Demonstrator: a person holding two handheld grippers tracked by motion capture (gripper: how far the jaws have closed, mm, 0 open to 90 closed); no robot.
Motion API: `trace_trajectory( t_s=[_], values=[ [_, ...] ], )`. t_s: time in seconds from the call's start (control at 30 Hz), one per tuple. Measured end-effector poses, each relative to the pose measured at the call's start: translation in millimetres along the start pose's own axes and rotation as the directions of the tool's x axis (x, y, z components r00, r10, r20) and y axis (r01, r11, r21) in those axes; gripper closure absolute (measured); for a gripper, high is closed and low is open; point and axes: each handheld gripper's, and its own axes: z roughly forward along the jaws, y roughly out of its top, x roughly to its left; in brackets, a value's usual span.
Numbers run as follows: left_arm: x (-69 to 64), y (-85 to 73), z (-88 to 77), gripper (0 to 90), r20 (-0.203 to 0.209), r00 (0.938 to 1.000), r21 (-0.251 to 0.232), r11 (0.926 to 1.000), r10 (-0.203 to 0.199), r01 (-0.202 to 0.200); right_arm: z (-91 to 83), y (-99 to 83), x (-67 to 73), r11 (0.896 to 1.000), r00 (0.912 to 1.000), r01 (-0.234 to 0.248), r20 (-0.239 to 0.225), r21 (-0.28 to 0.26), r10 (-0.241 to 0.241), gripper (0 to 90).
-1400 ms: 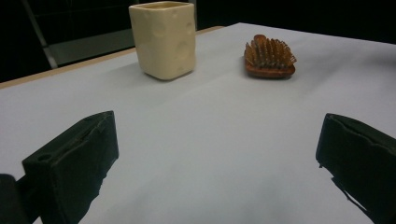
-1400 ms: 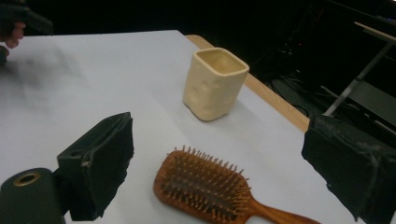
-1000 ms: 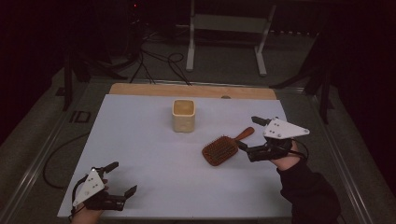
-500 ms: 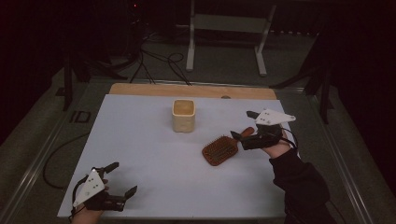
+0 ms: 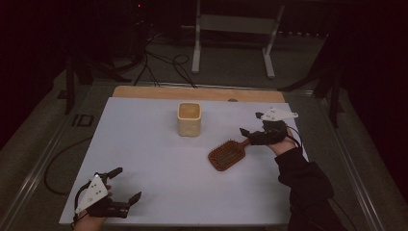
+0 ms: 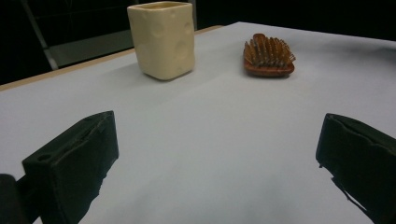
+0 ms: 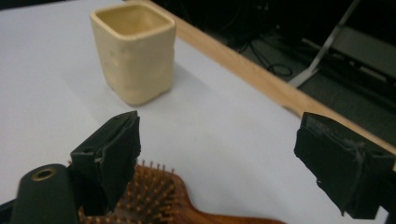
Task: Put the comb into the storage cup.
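Note:
A wooden hairbrush (image 5: 226, 155) lies bristles up on the white table (image 5: 144, 159), right of centre. A cream square cup (image 5: 189, 119) stands upright behind it. My right gripper (image 5: 251, 124) hovers over the brush's handle end, open; its jaws have just been closing a little and hold nothing. In the right gripper view the gripper (image 7: 224, 154) stands wide, with the brush head (image 7: 159, 200) just below the left jaw and the cup (image 7: 135, 51) farther off. My left gripper (image 5: 127, 184) rests open near the front left corner, facing the cup (image 6: 162, 37) and brush (image 6: 268, 56).
A bare wooden strip (image 5: 192, 92) runs along the table's far edge. Behind the table, a metal stand (image 5: 233, 29) and cables (image 5: 163, 62) sit on the dark floor. White tabletop (image 6: 210, 130) stretches between my left gripper and the cup.
My right gripper has moved left and down, from beside the brush handle to just over it. The left gripper, the cup and the brush have stayed put.

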Motion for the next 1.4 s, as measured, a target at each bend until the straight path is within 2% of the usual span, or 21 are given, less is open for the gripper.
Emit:
trace_trajectory(
  t_s=[0.13,0.33,0.5,0.77,0.83,0.93,1.13,1.4],
  values=[
    [0.0,-0.4,-0.1,0.0,-0.002,1.0000,0.001,1.0000,0.001,-0.001,8.8,-12.0,-6.0,0.999,0.9998,-0.018,0.009,0.032,0.018,17.5],
    [0.2,-0.7,0.2,0.0,0.000,1.0000,0.002,1.0000,0.000,0.000,19.7,-25.2,-14.6,0.997,0.9990,-0.043,0.016,0.072,0.042,30.1],
    [0.2,-0.9,0.5,0.0,0.001,1.0000,0.001,1.0000,-0.002,0.002,29.5,-32.7,-21.9,0.991,0.9981,-0.053,0.037,0.123,0.049,48.3],
    [0.4,-0.9,0.7,0.0,0.005,1.0000,0.000,1.0000,-0.003,0.003,42.1,-40.0,-29.1,0.981,0.9958,-0.041,0.088,0.189,0.025,79.6],
    [0.1,-0.7,0.6,0.0,0.007,1.0000,0.000,1.0000,-0.003,0.003,44.8,-41.7,-30.8,0.978,0.9964,-0.047,0.079,0.202,0.032,89.3],
    [-0.1,-0.9,0.9,0.0,0.009,1.0000,0.003,1.0000,-0.002,0.002,49.3,-44.5,-32.7,0.973,0.9971,-0.050,0.067,0.226,0.035,90.0],
    [0.0,-1.1,0.9,0.0,0.010,0.9999,0.003,1.0000,-0.002,0.002,60.1,-50.6,-38.0,0.960,0.9959,-0.049,0.086,0.276,0.026,90.0],
    [-0.2,-1.1,1.0,0.0,0.014,0.9999,0.000,1.0000,-0.002,0.002,72.3,-57.5,-38.3,0.943,0.9969,-0.033,0.078,0.332,0.007,90.0]
  ],
)
